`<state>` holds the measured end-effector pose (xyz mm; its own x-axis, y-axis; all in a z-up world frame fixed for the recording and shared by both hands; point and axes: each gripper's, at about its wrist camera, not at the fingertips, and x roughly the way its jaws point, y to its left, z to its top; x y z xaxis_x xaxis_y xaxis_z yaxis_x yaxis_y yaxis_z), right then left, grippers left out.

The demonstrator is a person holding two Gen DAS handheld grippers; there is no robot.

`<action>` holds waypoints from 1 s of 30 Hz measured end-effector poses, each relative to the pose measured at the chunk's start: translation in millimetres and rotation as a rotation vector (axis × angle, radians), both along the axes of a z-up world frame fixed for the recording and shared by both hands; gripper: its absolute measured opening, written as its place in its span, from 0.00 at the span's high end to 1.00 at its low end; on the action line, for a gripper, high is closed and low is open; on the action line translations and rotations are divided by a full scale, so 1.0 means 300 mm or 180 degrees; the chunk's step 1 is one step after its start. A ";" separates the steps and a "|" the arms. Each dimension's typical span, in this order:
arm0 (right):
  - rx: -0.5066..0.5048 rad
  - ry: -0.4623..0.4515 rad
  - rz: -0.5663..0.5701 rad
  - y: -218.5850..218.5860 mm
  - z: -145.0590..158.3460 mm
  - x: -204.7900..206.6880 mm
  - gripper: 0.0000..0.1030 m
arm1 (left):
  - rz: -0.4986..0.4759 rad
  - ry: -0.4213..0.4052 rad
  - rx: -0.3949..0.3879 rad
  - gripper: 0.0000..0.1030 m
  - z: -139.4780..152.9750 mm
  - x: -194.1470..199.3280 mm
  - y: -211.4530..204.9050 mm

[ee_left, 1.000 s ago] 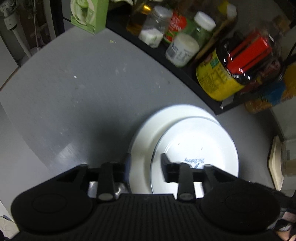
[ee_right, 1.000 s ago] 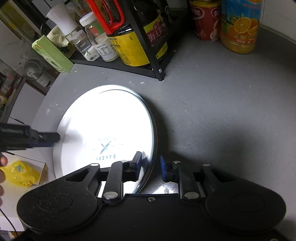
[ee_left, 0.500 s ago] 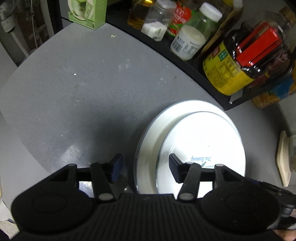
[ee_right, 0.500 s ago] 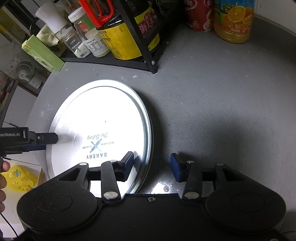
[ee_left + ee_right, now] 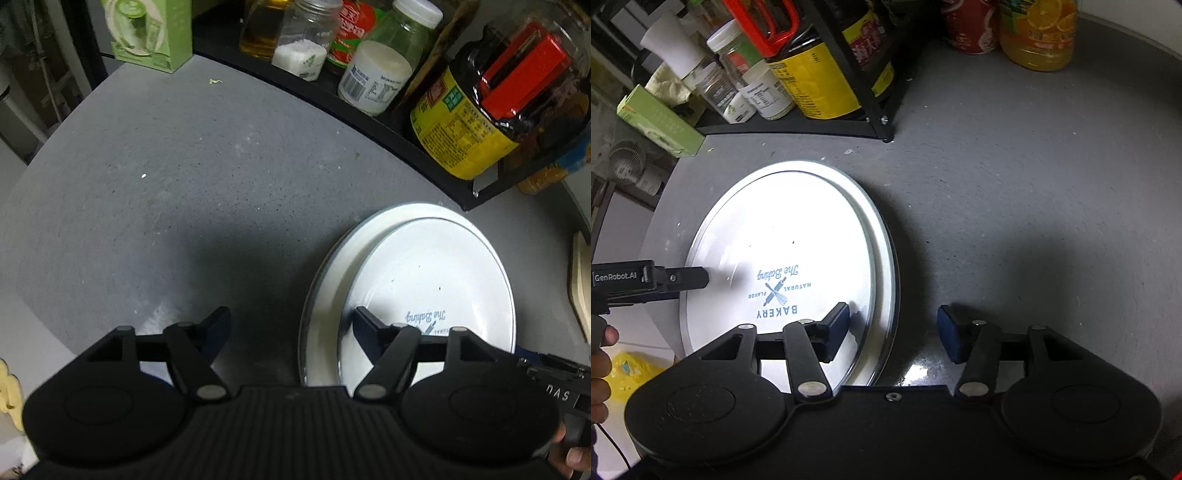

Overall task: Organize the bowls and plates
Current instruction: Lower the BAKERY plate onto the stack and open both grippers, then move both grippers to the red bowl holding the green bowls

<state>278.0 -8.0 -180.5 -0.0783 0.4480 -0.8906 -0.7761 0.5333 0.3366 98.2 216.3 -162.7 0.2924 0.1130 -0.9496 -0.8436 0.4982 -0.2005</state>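
Observation:
A smaller white plate (image 5: 436, 280) with a blue bakery print lies on a larger white plate (image 5: 343, 251) on the grey counter; the stack also shows in the right wrist view (image 5: 783, 236). My left gripper (image 5: 291, 328) is open, its jaws either side of the stack's near left rim, one finger over the plates. My right gripper (image 5: 892, 330) is open, its jaws either side of the stack's right rim. The left gripper's finger (image 5: 683, 278) shows over the plate's far side.
A black rack (image 5: 369, 122) with jars, a yellow-labelled bottle (image 5: 476, 125) and a green box (image 5: 147, 33) lines the back. Orange juice (image 5: 1038, 33) and a red can (image 5: 967, 26) stand behind the rack. A board edge (image 5: 580, 288) lies at the right.
Both grippers have opened wide and let go of the plate rims. The plates now rest stacked on the counter. Both cameras have drawn back a little.

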 end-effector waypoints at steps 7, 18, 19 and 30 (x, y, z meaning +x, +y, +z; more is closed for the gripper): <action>-0.0010 -0.0064 -0.0157 -0.021 0.040 -0.023 0.43 | -0.0428 0.0143 0.0096 0.29 0.057 0.061 0.024; 0.0390 -0.0242 -0.0322 -0.140 0.173 -0.032 0.00 | -0.0648 -0.0061 0.0418 0.29 0.162 0.121 -0.079; 0.0407 -0.0254 -0.0337 -0.155 0.179 -0.033 0.00 | -0.0659 -0.0078 0.0429 0.29 0.170 0.123 -0.099; 0.0723 -0.0462 -0.0533 -0.405 0.286 -0.062 0.00 | -0.0754 -0.0250 0.0610 0.23 0.262 0.157 -0.316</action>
